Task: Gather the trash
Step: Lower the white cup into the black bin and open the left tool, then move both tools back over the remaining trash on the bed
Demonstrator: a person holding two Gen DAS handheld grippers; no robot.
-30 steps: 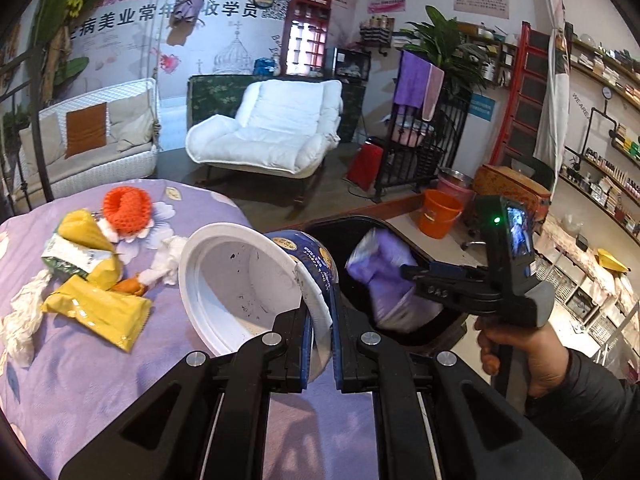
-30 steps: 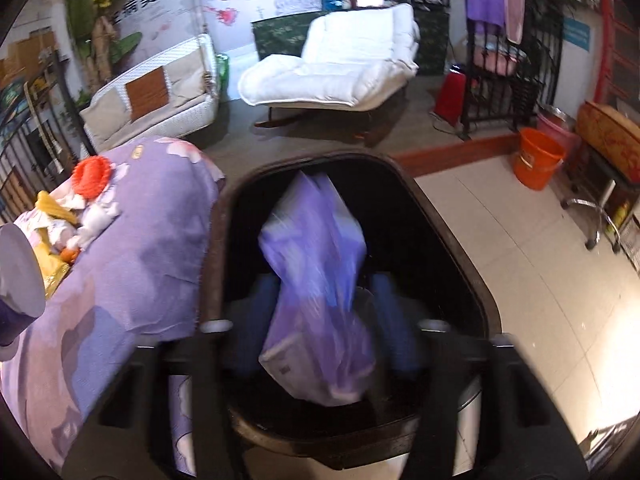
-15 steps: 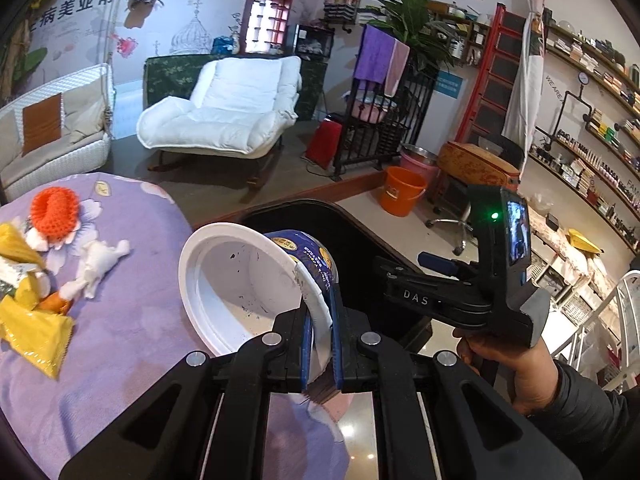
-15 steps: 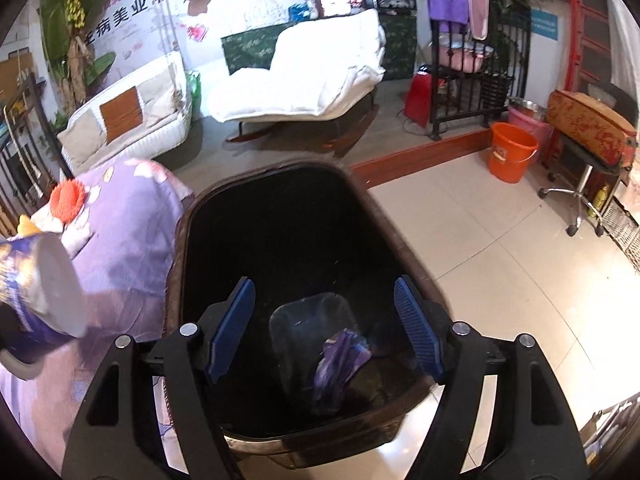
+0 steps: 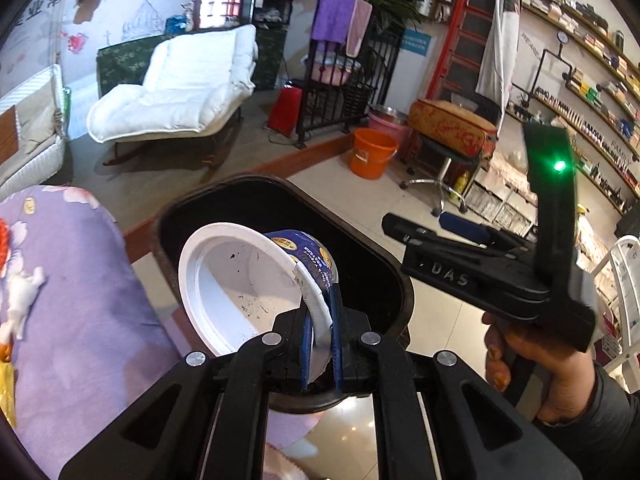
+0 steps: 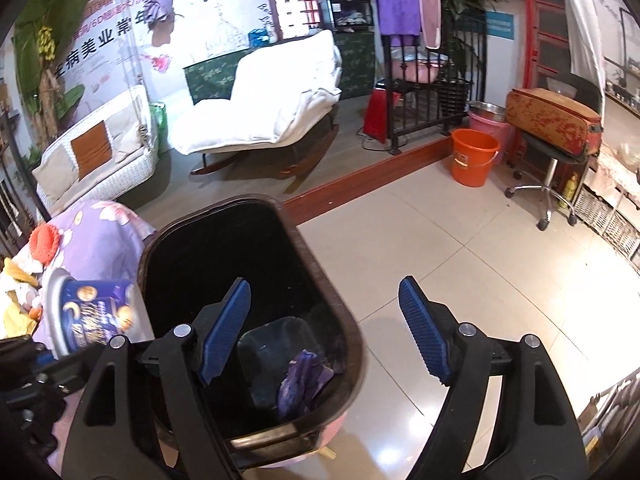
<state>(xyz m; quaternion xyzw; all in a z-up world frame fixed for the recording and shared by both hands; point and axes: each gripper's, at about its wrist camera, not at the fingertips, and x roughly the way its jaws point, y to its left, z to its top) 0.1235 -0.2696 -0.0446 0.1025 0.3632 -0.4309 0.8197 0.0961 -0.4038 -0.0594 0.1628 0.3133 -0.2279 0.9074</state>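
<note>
My left gripper (image 5: pixel 320 316) is shut on the rim of a blue paper cup (image 5: pixel 244 280), white inside, and holds it tilted over the near edge of the dark trash bin (image 5: pixel 400 276). The same cup (image 6: pixel 92 316) shows at the left edge of the right wrist view. My right gripper (image 6: pixel 324 328) hangs over the bin's right rim (image 6: pixel 352 332); its jaws are opening and nothing is between them. A purple wrapper (image 6: pixel 304 376) lies at the bottom of the bin.
The purple-clothed table (image 5: pixel 80 300) left of the bin carries an orange net (image 6: pixel 44 240), white tissue (image 5: pixel 20 292) and yellow wrappers (image 6: pixel 16 312). A white lounge chair (image 6: pixel 272 108), an orange bucket (image 6: pixel 474 156) and a stool (image 6: pixel 552 160) stand on the floor beyond.
The purple wrapper left my right gripper and dropped into the bin, and the jaws spread wider. My left gripper carried the cup from above the table to over the bin.
</note>
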